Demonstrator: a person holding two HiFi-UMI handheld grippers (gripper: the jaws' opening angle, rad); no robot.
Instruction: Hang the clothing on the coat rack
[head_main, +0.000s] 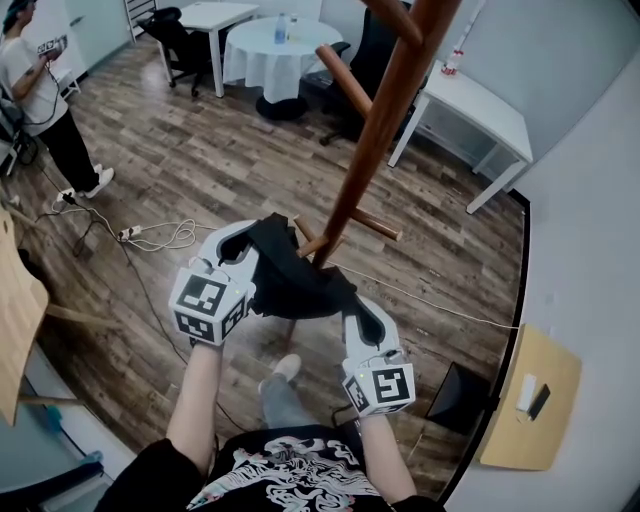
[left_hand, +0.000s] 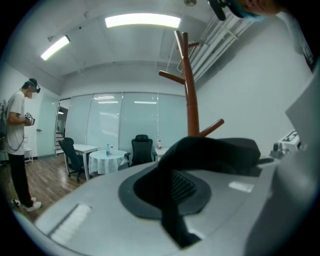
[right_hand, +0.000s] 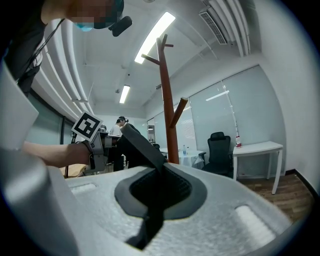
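Note:
A dark garment (head_main: 295, 280) is stretched between my two grippers, just in front of the lower pegs of the wooden coat rack (head_main: 385, 110). My left gripper (head_main: 248, 240) is shut on the garment's left part. My right gripper (head_main: 358, 306) is shut on its right part. In the left gripper view the black cloth (left_hand: 215, 147) runs out of the closed jaws of the left gripper (left_hand: 172, 200), with the rack (left_hand: 190, 100) rising behind. In the right gripper view a band of the cloth (right_hand: 142, 145) leaves the right gripper (right_hand: 152, 200) towards the left hand, beside the rack (right_hand: 167, 100).
A person (head_main: 40, 100) stands at the far left on the wood floor. A round table with a white cloth (head_main: 275, 50), office chairs and a white desk (head_main: 470, 110) stand beyond the rack. Cables (head_main: 150, 235) lie on the floor. A white wall runs along the right.

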